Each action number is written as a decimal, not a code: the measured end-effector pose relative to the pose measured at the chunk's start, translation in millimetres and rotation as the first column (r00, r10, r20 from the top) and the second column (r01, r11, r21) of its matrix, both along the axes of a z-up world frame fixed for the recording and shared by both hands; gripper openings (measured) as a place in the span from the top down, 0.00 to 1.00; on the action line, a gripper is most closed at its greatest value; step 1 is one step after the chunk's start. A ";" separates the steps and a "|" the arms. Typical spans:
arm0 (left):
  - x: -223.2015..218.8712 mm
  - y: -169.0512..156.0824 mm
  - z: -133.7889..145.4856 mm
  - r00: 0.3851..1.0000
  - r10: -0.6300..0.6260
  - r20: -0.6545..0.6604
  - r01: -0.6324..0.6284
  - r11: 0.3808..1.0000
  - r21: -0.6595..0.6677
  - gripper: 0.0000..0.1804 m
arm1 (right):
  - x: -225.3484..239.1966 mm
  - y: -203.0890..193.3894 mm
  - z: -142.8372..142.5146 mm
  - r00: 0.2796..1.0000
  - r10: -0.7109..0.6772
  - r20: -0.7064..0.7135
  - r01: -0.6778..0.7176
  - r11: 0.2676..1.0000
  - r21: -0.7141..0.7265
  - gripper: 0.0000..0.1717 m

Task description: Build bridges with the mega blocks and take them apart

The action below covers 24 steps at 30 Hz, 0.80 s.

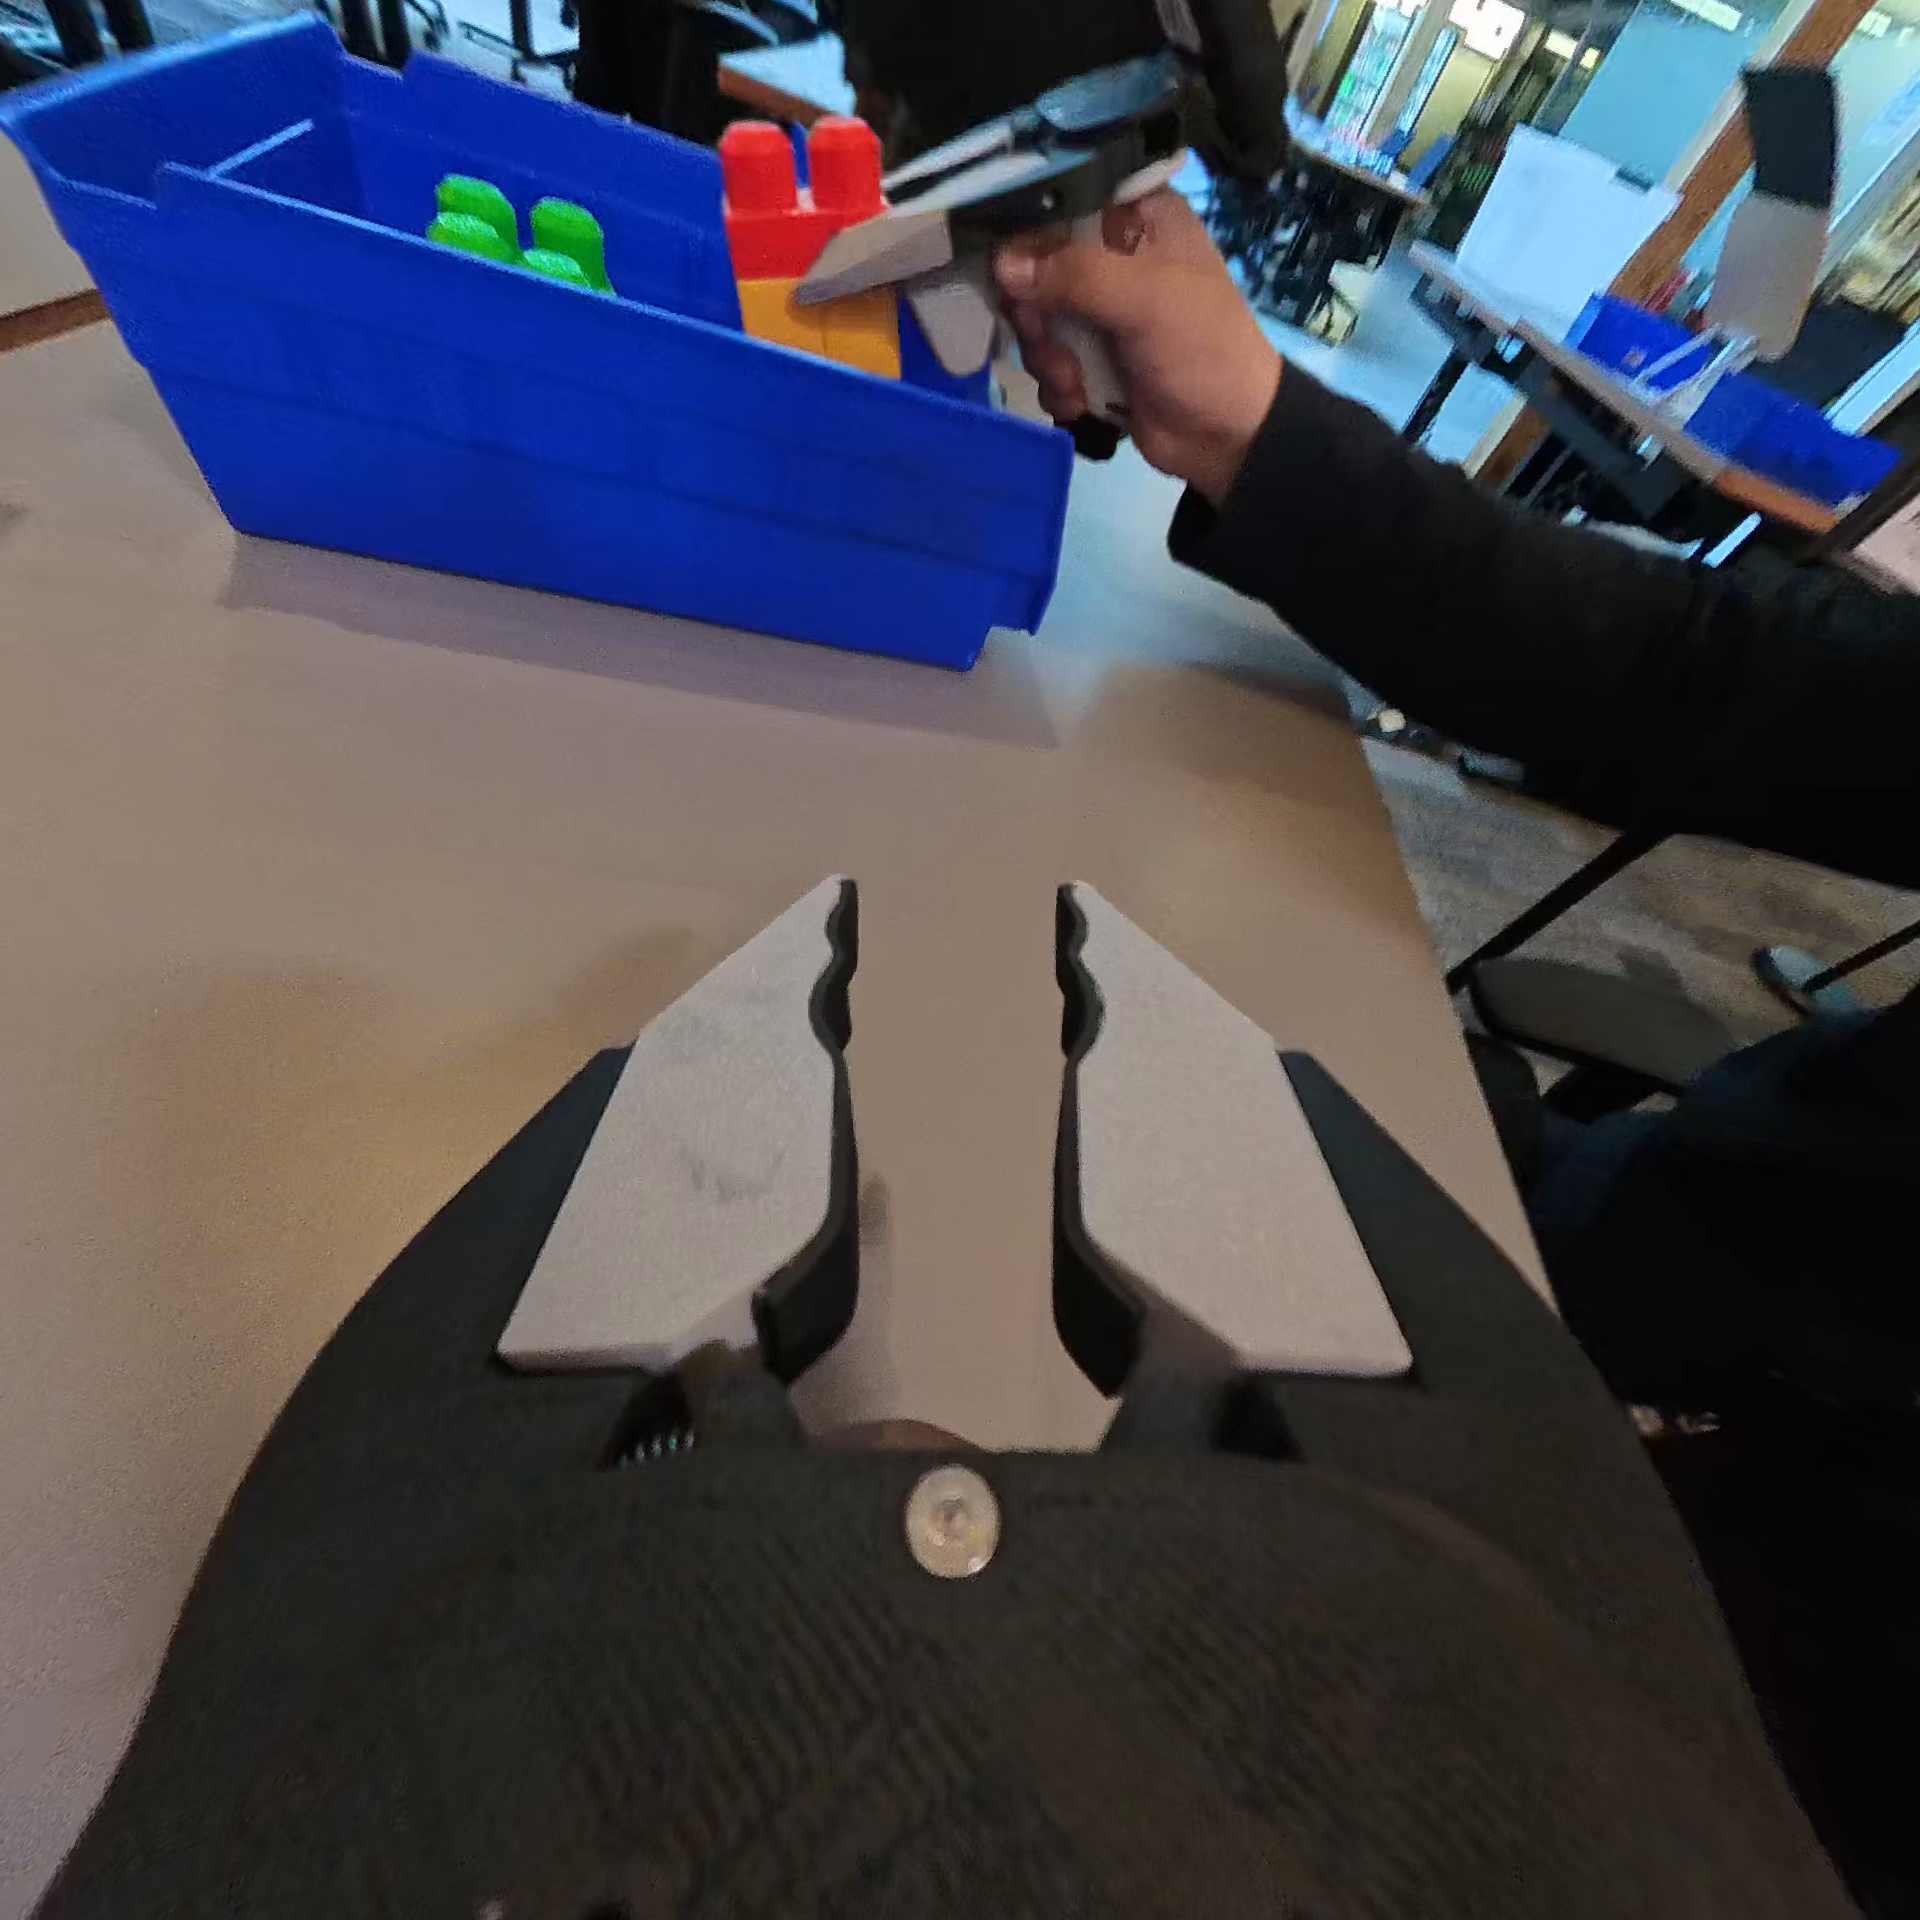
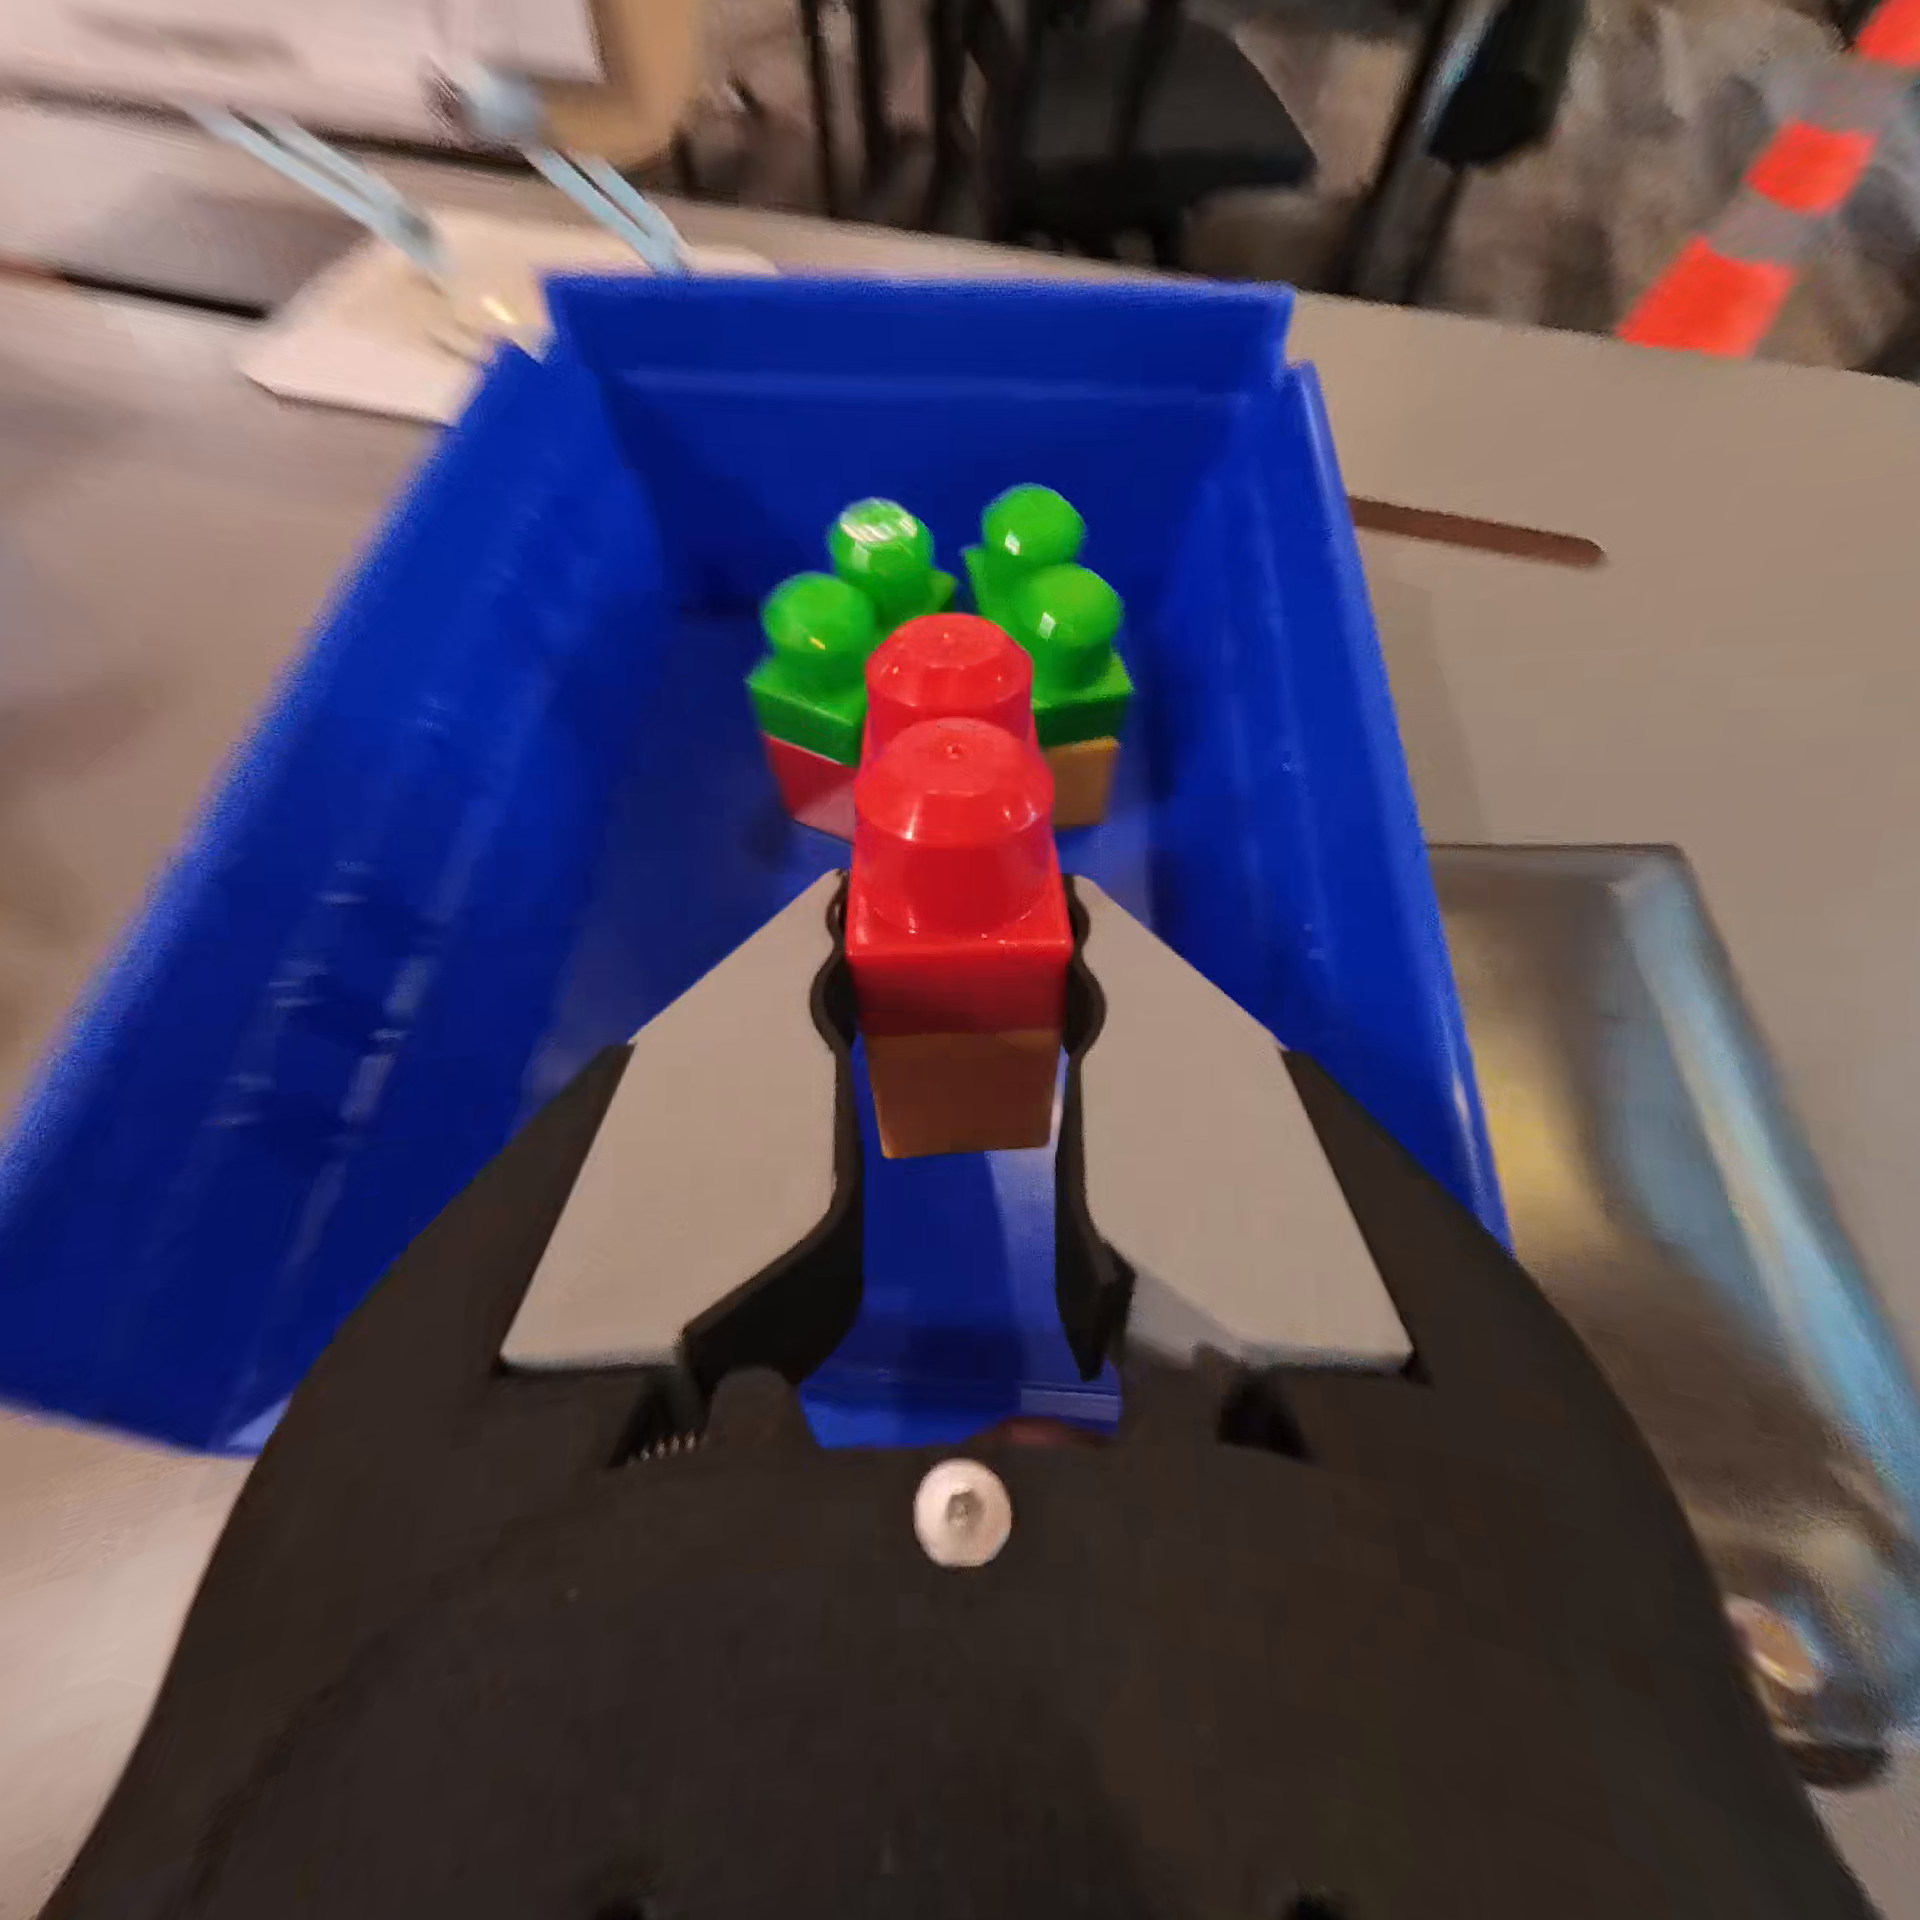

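While the left gripper [image 1: 957, 904] hangs over the bare table [image 1: 416, 831] with its jaws apart and nothing between them, the right gripper [image 2: 956, 935] clamps a red block [image 2: 956, 914] stacked on an orange block [image 2: 961, 1091], above the near end of the blue bin [image 2: 364, 935]. Green blocks [image 2: 935, 613] sit farther back inside the bin.

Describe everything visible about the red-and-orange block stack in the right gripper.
The red-and-orange stack is glossy plastic: a red two-stud block pressed onto an orange block beneath. It is upright, held over the open end of the blue bin, the right gripper clamping both pads on the red block's sides. Its orange underside hangs free.
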<state>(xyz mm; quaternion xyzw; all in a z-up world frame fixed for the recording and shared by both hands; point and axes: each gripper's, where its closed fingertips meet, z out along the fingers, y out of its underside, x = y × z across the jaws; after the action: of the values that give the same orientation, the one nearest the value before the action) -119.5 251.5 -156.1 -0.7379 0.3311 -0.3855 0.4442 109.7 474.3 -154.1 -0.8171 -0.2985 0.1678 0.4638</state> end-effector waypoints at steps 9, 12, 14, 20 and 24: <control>-6.3 4.7 -0.4 1.000 0.030 0.007 -0.030 1.000 0.002 0.80 | -1.4 44.4 -26.3 0.975 -0.109 0.193 0.120 0.992 -0.045 0.79; -7.3 5.1 3.0 0.999 0.036 0.019 -0.037 0.999 0.008 0.80 | 5.5 40.7 -52.6 0.955 -0.105 0.279 0.165 0.966 -0.199 0.79; -7.1 4.3 4.1 0.999 0.033 0.018 -0.034 0.999 0.010 0.80 | 10.4 30.4 -68.2 0.947 -0.076 0.311 0.172 0.940 -0.296 0.79; -5.4 2.4 7.9 0.999 0.025 0.030 -0.026 1.000 0.011 0.80 | 15.9 13.8 -31.8 0.973 -0.106 0.203 0.147 0.968 -0.201 0.78; -2.8 2.9 2.2 1.000 0.021 0.012 -0.021 1.000 -0.001 0.79 | -29.5 -29.6 62.3 0.995 0.041 -0.095 -0.036 0.998 0.055 0.75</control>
<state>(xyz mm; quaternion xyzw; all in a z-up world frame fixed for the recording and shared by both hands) -122.3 254.4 -153.9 -0.7391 0.3205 -0.3853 0.4501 80.1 444.7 -91.8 -0.7896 -0.2960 0.2078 0.4958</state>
